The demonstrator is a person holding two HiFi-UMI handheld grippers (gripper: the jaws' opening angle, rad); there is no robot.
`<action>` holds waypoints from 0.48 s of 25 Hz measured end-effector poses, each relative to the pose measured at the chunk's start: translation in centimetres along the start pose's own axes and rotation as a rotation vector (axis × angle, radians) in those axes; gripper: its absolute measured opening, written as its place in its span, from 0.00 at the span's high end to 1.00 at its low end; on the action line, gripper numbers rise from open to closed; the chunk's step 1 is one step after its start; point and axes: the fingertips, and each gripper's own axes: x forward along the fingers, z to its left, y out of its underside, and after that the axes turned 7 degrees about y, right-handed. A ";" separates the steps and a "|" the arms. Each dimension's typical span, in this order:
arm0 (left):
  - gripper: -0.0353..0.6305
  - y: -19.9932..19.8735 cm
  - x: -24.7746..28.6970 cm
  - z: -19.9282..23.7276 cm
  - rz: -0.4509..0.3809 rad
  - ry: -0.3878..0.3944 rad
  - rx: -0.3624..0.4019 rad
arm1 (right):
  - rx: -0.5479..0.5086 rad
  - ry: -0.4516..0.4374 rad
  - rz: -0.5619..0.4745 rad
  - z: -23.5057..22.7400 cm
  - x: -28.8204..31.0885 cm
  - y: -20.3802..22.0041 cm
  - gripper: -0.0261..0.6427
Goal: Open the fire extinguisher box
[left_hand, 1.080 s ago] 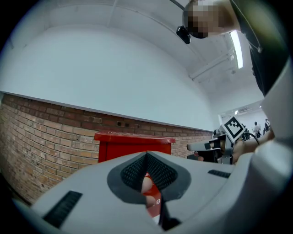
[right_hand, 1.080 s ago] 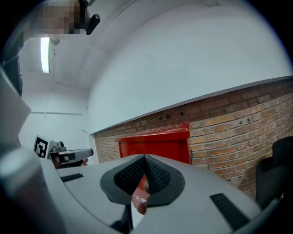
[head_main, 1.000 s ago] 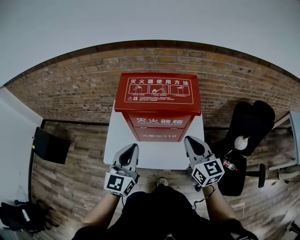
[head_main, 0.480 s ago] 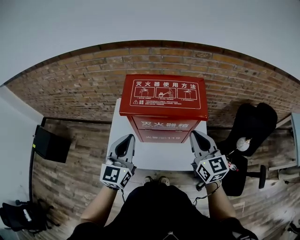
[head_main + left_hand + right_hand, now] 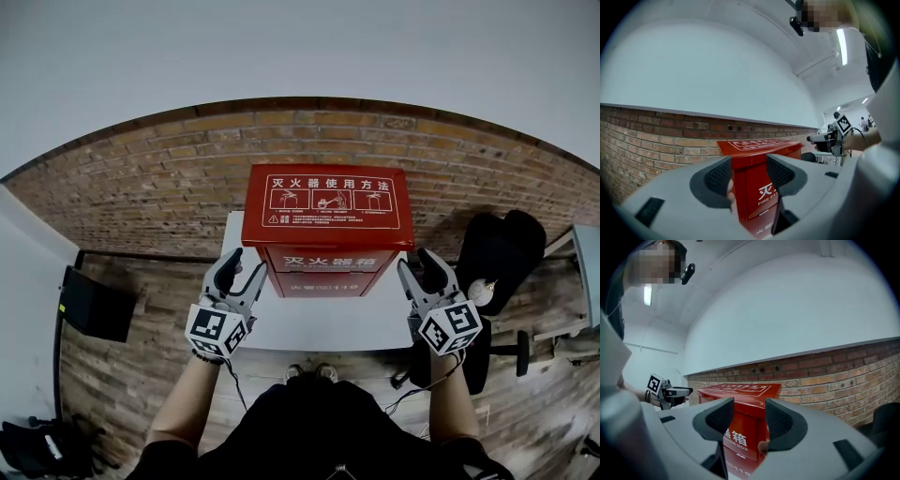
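Note:
The red fire extinguisher box [image 5: 328, 225] stands on a white table [image 5: 319, 323] against the brick wall, its lid with white instruction print down. My left gripper [image 5: 239, 270] hovers beside the box's left front corner, and my right gripper [image 5: 422, 266] beside its right front corner; neither touches it. Both have just been opening and stand open with nothing held. In the left gripper view the box [image 5: 761, 146] shows beyond the left gripper [image 5: 749, 176]. In the right gripper view the box [image 5: 740, 391] shows beyond the right gripper [image 5: 745, 420].
A brick wall [image 5: 141, 187] runs behind the table. A black office chair [image 5: 502, 246] stands to the right, a black case [image 5: 94, 305] on the wooden floor to the left, and a dark bag [image 5: 37, 441] at the bottom left.
Both grippers have moved forward and apart, from the table's near edge to the box's two sides. Their jaws, shut before, now stand open.

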 end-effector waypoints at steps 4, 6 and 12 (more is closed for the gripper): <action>0.49 0.8 1.1 2.1 0.030 0.016 -0.034 | 0.025 -0.005 0.017 -1.9 1.2 0.5 0.62; 0.47 0.9 1.6 2.6 0.035 0.032 -0.041 | 0.025 -0.023 0.032 -2.1 1.8 0.8 0.60; 0.45 1.2 2.9 3.0 0.043 0.075 -0.049 | 0.007 -0.062 0.052 -2.0 3.2 1.3 0.58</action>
